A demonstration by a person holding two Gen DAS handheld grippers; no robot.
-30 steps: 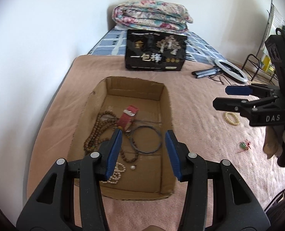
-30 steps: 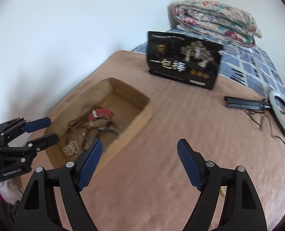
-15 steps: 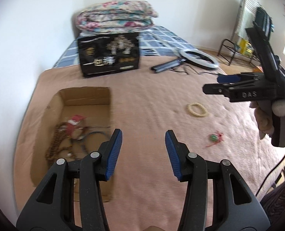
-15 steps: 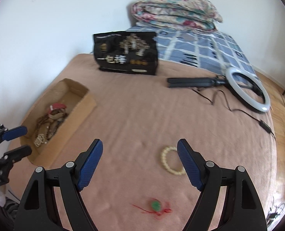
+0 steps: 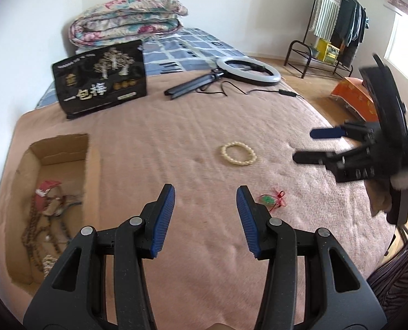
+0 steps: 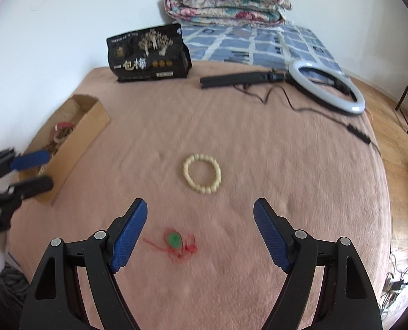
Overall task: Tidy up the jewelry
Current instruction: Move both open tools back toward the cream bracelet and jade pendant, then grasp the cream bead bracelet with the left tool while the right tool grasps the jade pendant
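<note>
A cream bead bracelet (image 5: 238,154) (image 6: 202,176) lies on the pink blanket. A green pendant on red cord (image 5: 268,199) (image 6: 174,240) lies nearer, just right of my left gripper's right finger. A cardboard box (image 5: 91,165) (image 6: 88,126) at the left holds brown bead strings and a red item. My left gripper (image 5: 205,205) is open and empty above the blanket. My right gripper (image 6: 200,225) is open and empty, above the pendant and short of the bracelet; it shows in the left wrist view (image 5: 311,144).
A black printed bag (image 5: 100,85) (image 6: 148,53) stands at the back. A ring light with folded stand and cable (image 5: 248,73) (image 6: 327,86) lies at the back right. A folded quilt (image 5: 126,29) lies on the bed. A clothes rack (image 5: 333,35) stands at far right.
Both grippers have swung right, away from the box, toward the bracelet and pendant. Both stay open and empty.
</note>
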